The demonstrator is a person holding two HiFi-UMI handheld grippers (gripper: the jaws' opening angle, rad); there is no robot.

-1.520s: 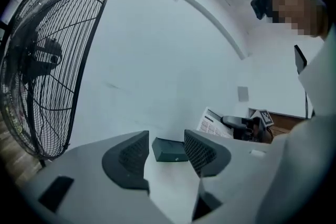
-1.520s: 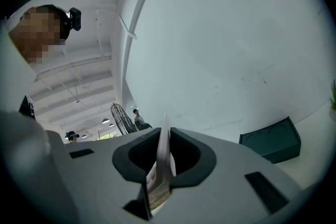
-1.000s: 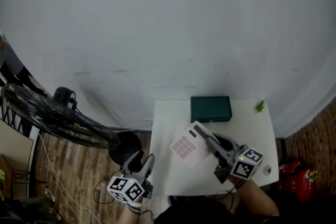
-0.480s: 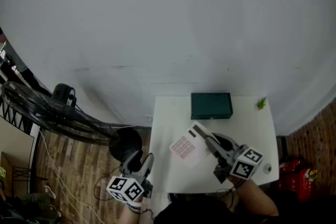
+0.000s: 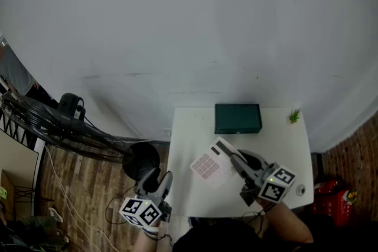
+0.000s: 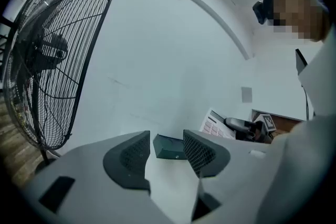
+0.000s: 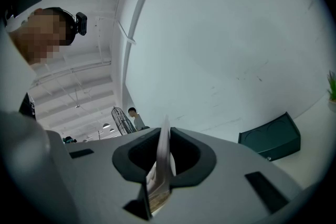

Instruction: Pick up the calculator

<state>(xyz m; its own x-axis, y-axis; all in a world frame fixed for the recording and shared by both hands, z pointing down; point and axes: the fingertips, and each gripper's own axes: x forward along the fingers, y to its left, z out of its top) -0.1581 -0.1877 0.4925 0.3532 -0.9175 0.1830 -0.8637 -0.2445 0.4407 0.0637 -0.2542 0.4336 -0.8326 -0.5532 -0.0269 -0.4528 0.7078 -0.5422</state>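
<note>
We are looking at a tall standing fan [image 6: 52, 55] looming to the left of the left gripper [image 6: 165, 152]. Its fingers [image 6: 128, 160] are standing wide apart and holding nothing, just off the left edge of the white bench [image 5: 189, 192]. A dark green box [image 5: 237, 118] is lying on the bench beyond both pairs of fingers. The right gripper [image 7: 164, 147] is pinching the white calculator [image 5: 208, 165] edge-on between nearly closed fingers. The calculator is seemingly tilting clear of the bench.
</note>
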